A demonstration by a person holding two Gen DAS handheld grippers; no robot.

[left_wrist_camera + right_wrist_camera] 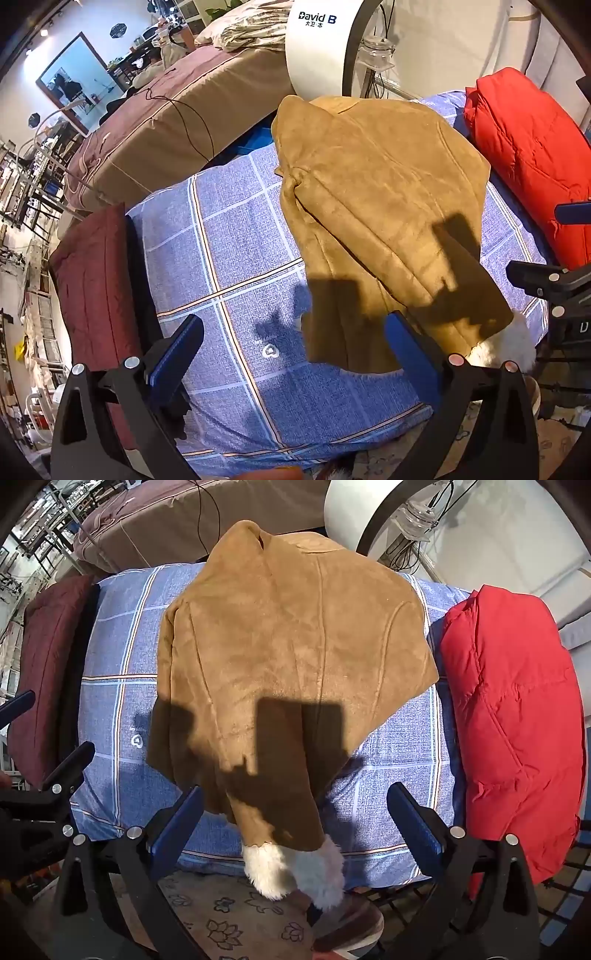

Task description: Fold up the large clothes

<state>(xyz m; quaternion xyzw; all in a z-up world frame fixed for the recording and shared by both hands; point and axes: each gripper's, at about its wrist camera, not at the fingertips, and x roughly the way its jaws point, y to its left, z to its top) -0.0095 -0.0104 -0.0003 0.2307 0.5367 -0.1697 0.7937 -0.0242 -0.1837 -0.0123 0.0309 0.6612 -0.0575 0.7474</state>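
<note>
A tan suede coat (380, 206) (291, 653) lies spread on a blue checked quilt (240, 258) (110, 657), its white fleece cuffs (295, 867) hanging over the near edge. My left gripper (295, 347) hovers open above the quilt at the coat's near left hem, nothing between its blue pads. My right gripper (295, 812) stands open over the coat's lower sleeve end, pointing down, and holds nothing. Each gripper shows at the edge of the other's view: the right one (554, 273) and the left one (48, 768).
A folded red puffer jacket (532, 155) (513, 716) lies right of the coat. A dark red cushion (92, 288) (48, 657) sits at the quilt's left end. A brown mattress (177, 125) and a white round lamp (321, 44) stand behind. Patterned floor (229, 915) lies below.
</note>
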